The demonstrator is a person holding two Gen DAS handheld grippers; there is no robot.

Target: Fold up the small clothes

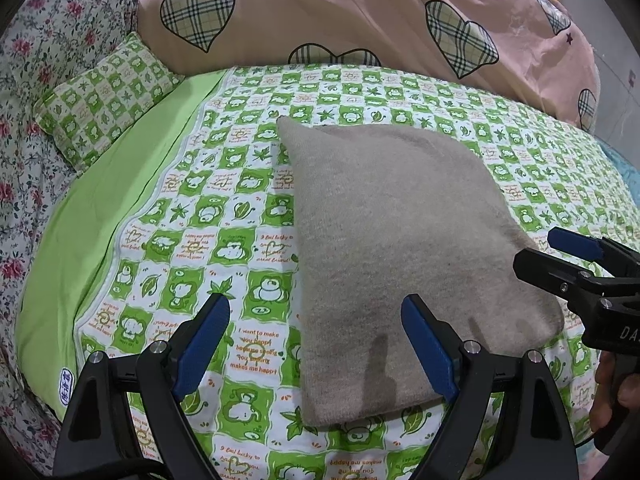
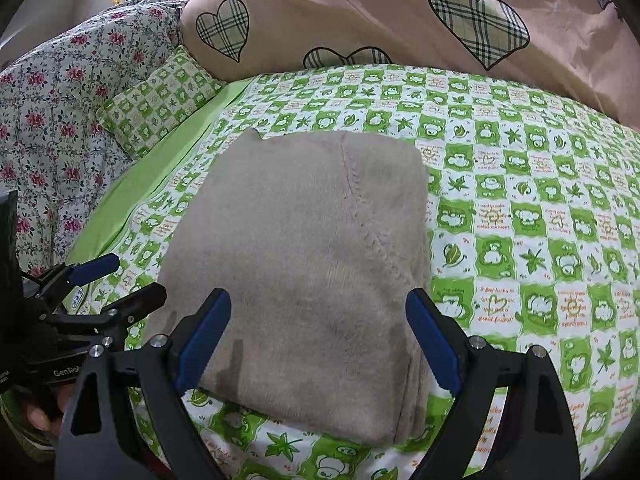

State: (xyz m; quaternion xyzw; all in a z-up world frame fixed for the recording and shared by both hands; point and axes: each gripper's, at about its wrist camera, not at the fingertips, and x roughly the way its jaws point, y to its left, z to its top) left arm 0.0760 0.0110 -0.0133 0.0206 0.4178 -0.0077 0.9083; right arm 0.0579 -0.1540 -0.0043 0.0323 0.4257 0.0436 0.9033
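One garment: a beige knitted jumper (image 2: pixel 304 264), already folded into a thick rectangle with several layers stacked at its near right edge.
Where it lies: flat on the green-and-white checked bedsheet (image 2: pixel 520 208), near the middle of the bed, in front of the pink heart-print quilt (image 2: pixel 360 12).
Left gripper (image 1: pixel 316 344): jaws spread wide, holding nothing; its right pad hangs over the jumper's near left corner.
Right gripper (image 2: pixel 318 340): jaws equally wide and empty, straddling the near edge.
Weight: light, by the look of it.
Feel: soft and limp, fuzzy rather than slippery; layers would slide apart if only the top one is pinched.
Where to hold: the two near corners, through the full stack.
Doubt: whether a sleeve is tucked inside cannot be told.
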